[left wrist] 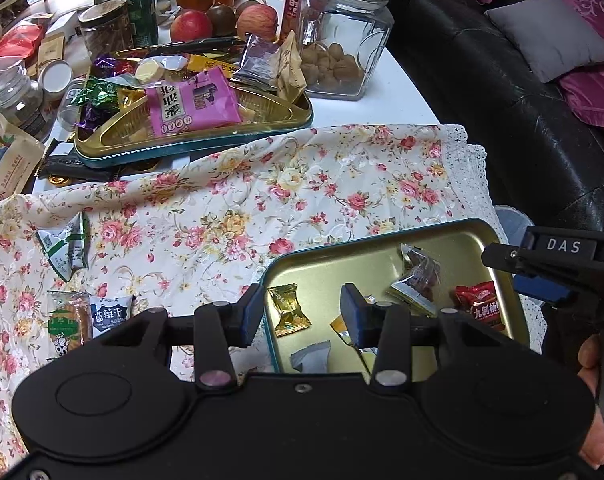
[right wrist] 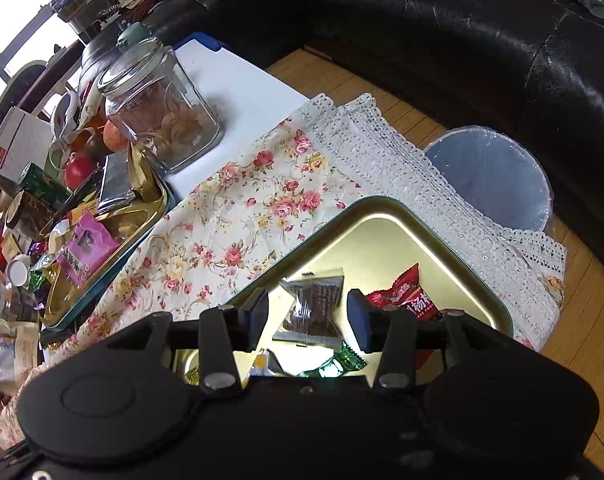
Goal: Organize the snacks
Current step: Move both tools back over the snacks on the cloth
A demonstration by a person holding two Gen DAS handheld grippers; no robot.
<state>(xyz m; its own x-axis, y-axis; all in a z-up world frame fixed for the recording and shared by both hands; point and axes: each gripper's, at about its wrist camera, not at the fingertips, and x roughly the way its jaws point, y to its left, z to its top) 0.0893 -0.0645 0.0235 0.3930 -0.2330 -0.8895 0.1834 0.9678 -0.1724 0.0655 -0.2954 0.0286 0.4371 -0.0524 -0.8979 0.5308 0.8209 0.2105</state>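
- The left gripper (left wrist: 302, 316) is hovering over the gold tin (left wrist: 381, 240) with its jaws parted and gripping nothing; a gold-wrapped candy (left wrist: 289, 311) is lying on the tin floor beneath the gap.
- The right gripper (right wrist: 307, 316) is also standing released over the same tin, a brown clear-wrapped snack (right wrist: 315, 308) lying below its jaws, a red packet (right wrist: 405, 294) just beside.
- More snacks are waiting on the floral cloth (left wrist: 262, 184): a blueberry packet (left wrist: 112, 314) and a green-and-white packet (left wrist: 64, 246).
- Risk, as I judge it: both grippers are crowding one tin, so they may be colliding or nudging it off the table edge.
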